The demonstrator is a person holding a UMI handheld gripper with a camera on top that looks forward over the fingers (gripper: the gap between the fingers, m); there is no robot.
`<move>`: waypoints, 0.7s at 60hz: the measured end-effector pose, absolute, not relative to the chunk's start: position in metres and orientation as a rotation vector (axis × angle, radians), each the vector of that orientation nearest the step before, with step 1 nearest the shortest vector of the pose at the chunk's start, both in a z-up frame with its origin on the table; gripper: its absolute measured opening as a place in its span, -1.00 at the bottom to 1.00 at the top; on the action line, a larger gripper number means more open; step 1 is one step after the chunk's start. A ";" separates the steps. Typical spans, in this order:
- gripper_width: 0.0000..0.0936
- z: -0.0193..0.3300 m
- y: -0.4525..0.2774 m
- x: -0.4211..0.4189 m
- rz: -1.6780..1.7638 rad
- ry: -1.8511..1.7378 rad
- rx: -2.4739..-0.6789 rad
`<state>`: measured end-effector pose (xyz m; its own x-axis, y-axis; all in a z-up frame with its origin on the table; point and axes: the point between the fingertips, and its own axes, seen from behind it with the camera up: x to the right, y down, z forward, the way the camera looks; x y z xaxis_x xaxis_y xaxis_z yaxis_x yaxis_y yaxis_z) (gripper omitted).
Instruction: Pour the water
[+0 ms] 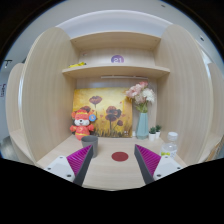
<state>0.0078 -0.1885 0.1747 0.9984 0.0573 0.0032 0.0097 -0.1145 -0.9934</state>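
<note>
My gripper is open, its two fingers with magenta pads spread wide over a light wooden desk, and nothing lies between them. A small dark red round coaster lies on the desk just ahead, between the fingertips. A clear glass cup stands to the right, beyond the right finger. I see no bottle or jug of water.
A grey box sits ahead of the left finger. An orange plush toy stands at the back left, and a blue vase with flowers at the back right before a floral picture. A shelf above holds a small object.
</note>
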 end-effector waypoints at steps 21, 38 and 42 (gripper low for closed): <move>0.84 0.086 -0.199 0.140 -0.129 0.133 -1.730; 0.80 0.069 -0.159 0.205 -0.161 0.210 -1.723; 0.80 0.074 -0.145 0.215 -0.156 0.182 -1.723</move>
